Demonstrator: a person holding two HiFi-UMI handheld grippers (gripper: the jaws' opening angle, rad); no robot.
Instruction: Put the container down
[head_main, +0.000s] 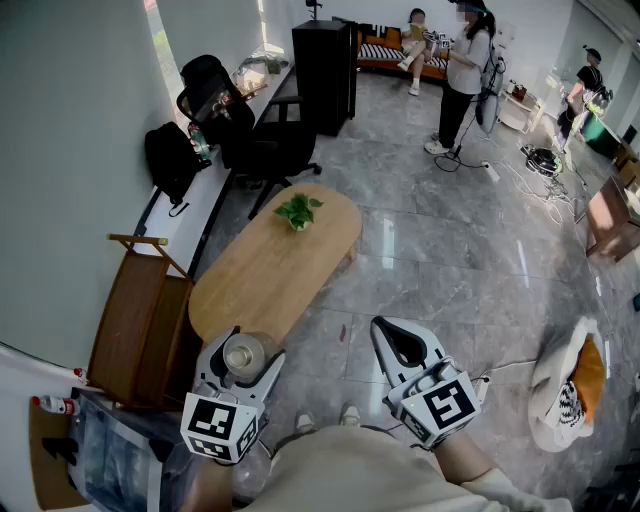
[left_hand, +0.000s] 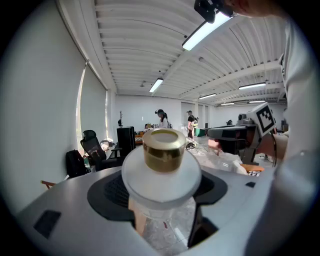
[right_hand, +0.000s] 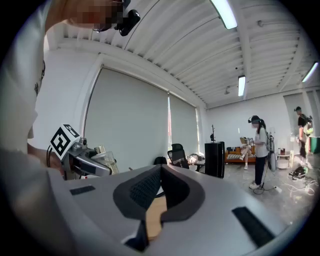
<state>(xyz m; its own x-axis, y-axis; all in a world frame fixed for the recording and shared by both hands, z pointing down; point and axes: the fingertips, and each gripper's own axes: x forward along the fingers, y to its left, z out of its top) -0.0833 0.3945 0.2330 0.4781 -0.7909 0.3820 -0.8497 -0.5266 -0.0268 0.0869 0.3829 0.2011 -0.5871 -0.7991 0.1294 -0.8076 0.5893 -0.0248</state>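
The container (head_main: 242, 356) is a clear jar with a white collar and a gold cap (left_hand: 163, 150). It stands upright between the jaws of my left gripper (head_main: 246, 347), which is shut on its clear body below the collar (left_hand: 162, 210). I hold it in the air just off the near end of the oval wooden table (head_main: 270, 265). My right gripper (head_main: 386, 329) hovers to the right over the grey floor, shut with nothing in it (right_hand: 161, 171). In the right gripper view the held container (right_hand: 102, 157) shows at the left.
A small potted plant (head_main: 298, 211) stands on the table's far half. A wooden folding stand (head_main: 140, 320) is left of the table. Behind it are a black office chair (head_main: 250, 135) and a black cabinet (head_main: 325, 70). A person (head_main: 465, 70) stands far back. A bag (head_main: 570, 385) lies on the floor at right.
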